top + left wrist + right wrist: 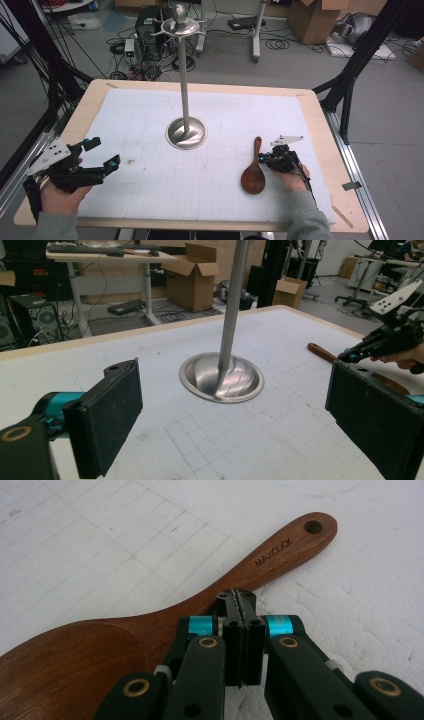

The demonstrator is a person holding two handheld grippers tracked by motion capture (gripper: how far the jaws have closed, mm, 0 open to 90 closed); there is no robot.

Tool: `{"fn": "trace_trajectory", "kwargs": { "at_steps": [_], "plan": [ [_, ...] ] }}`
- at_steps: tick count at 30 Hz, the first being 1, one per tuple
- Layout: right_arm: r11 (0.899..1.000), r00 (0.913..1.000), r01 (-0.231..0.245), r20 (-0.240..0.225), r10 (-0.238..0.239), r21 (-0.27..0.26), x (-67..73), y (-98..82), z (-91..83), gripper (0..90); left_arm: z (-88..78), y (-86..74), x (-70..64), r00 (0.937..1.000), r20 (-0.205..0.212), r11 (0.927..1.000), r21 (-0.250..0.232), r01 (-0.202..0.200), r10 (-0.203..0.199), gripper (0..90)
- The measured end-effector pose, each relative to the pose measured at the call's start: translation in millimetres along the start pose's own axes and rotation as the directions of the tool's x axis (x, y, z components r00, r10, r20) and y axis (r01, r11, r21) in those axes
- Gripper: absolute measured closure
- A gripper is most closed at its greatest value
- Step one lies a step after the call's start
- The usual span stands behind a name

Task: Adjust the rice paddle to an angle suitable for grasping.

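Evidently approach: the right gripper [263,158], jaws clenched on nothing, noses the wooden spoon's [253,175] handle near the table's [320,125] right edge; the left gripper [102,154] waits released. Next, jaws must part to straddle the handle.

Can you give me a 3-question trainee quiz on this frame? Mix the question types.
1. True or false: the right gripper has its jaws wide apart.
2. Which thing lies nearest the right gripper? A) wooden spoon B) metal stand C) cardboard box
3. What is between the left gripper jaws?

Key
1. False: the jaws are shut together, their tips over the spoon's handle near the neck; whether they touch it cannot be told.
2. A. The spoon lies flat on the white mat, just beside that gripper.
3. Nothing; the jaws stand open, pointing towards the stand's base.
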State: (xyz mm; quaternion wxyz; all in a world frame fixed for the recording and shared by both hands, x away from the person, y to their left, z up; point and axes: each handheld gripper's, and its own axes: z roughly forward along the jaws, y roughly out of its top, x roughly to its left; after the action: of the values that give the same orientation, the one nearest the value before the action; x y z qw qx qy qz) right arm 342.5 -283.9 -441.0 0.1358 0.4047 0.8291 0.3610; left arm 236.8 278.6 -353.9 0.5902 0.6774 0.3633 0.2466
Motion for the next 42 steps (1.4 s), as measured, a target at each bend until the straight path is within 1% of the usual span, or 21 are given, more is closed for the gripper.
{"fn": "trace_trajectory", "kwargs": {
  "at_steps": [1,3,5,6,9,11,13,14,17,18,20,21,22,24,29,30,33,35,38,41,42],
  "plan": [
    [1.0,1.0,0.001,-0.001,-0.001,0.0,0.2,0.2,0.1,90.0,-0.2,-0.3,-0.3,1.0,-0.001,1.0,-0.001,0.002,-0.002,8.6],
    [1.0,0.9998,0.001,-0.021,-0.001,-0.007,1.5,1.1,1.2,90.0,-0.6,-0.6,-0.5,1.0,-0.003,1.0,0.001,0.001,-0.001,8.6],
    [1.0,0.9993,0.024,-0.026,-0.025,-0.01,5.6,3.0,4.5,90.0,-1.2,-0.8,-0.9,1.0,-0.004,1.0,0.002,0.0,0.0,8.6],
    [1.0,0.9992,0.025,-0.03,-0.026,-0.006,7.9,4.5,5.5,90.0,-1.5,-0.9,-0.9,1.0,-0.004,1.0,0.003,-0.001,0.001,8.6],
    [0.999,0.9976,0.051,-0.047,-0.051,0.0,13.6,9.4,10.0,90.0,-3.0,-1.4,-0.3,1.0,-0.007,1.0,0.005,0.0,0.0,8.6],
    [0.998,0.9958,0.064,-0.066,-0.063,0.009,17.5,12.5,12.6,90.0,-4.2,-1.6,0.3,0.9999,-0.01,1.0,0.004,0.001,-0.001,8.6],
    [0.996,0.9935,0.086,-0.076,-0.085,0.013,22.5,15.5,15.5,90.0,-5.7,-1.9,0.8,0.9999,-0.013,1.0,0.002,0.004,-0.004,8.6],
    [0.995,0.9915,0.097,-0.089,-0.095,0.019,25.0,17.4,17.1,90.0,-6.1,-1.9,1.0,0.9999,-0.013,1.0,0.002,0.004,-0.004,8.6],
    [0.992,0.9884,0.121,-0.095,-0.118,0.022,30.0,20.4,20.3,90.0,-7.4,-2.0,1.0,0.9999,-0.015,1.0,0.0,0.004,-0.004,8.6],
    [0.992,0.9886,0.12,-0.094,-0.118,0.025,31.3,21.1,20.6,90.0,-7.6,-2.0,0.9,0.9999,-0.015,1.0,0.0,0.004,-0.004,8.6],
    [0.992,0.9895,0.125,-0.075,-0.123,0.011,31.8,22.4,18.7,90.0,-8.2,-2.0,0.9,0.9999,-0.016,1.0,0.001,0.002,-0.002,8.6],
    [0.993,0.9906,0.116,-0.072,-0.116,-0.008,31.7,23.3,15.9,90.0,-8.4,-2.0,0.9,0.9999,-0.017,1.0,0.0,0.002,-0.002,8.6],
    [0.994,0.9918,0.101,-0.075,-0.103,-0.031,32.3,24.3,12.6,90.0,-8.5,-2.0,0.9,0.9999,-0.017,1.0,0.0,0.002,-0.002,8.6],
    [0.993,0.989,0.107,-0.097,-0.112,-0.055,36.7,26.3,7.6,90.0,-8.3,-2.1,0.9,0.9998,-0.018,1.0,0.002,0.002,-0.002,8.6],
    [0.986,0.9763,0.165,-0.136,-0.168,-0.032,57.2,29.7,8.5,90.0,-9.9,-0.9,0.5,0.9998,-0.02,1.0,-0.003,-0.001,0.001,8.6],
    [0.986,0.9746,0.167,-0.147,-0.169,-0.023,61.5,29.5,9.0,90.0,-10.5,-0.4,0.7,0.9998,-0.021,1.0,-0.008,-0.002,0.002,8.6],
    [0.983,0.9703,0.182,-0.159,-0.183,-0.018,73.3,26.8,9.9,90.0,-12.1,0.6,2.1,0.9996,-0.027,0.9999,-0.014,-0.002,0.002,8.6],
    [0.982,0.9674,0.191,-0.169,-0.189,-0.004,79.1,24.3,10.7,90.0,-12.1,0.3,2.8,0.9996,-0.028,0.9999,-0.014,0.001,-0.001,8.6],
    [0.974,0.9605,0.226,-0.174,-0.217,0.031,88.0,20.2,12.2,90.0,-11.1,0.3,2.3,0.9997,-0.025,0.9999,-0.01,0.0,0.0,8.6],
    [0.97,0.9589,0.236,-0.176,-0.223,0.06,93.4,17.1,12.6,90.0,-10.1,0.9,1.2,0.9997,-0.023,0.9999,-0.011,-0.003,0.003,8.6],
    [0.967,0.9575,0.246,-0.173,-0.231,0.07,94.0,16.0,12.6,90.0,-9.7,1.1,1.0,0.9998,-0.022,0.9999,-0.011,-0.003,0.003,8.6]
  ]
}}
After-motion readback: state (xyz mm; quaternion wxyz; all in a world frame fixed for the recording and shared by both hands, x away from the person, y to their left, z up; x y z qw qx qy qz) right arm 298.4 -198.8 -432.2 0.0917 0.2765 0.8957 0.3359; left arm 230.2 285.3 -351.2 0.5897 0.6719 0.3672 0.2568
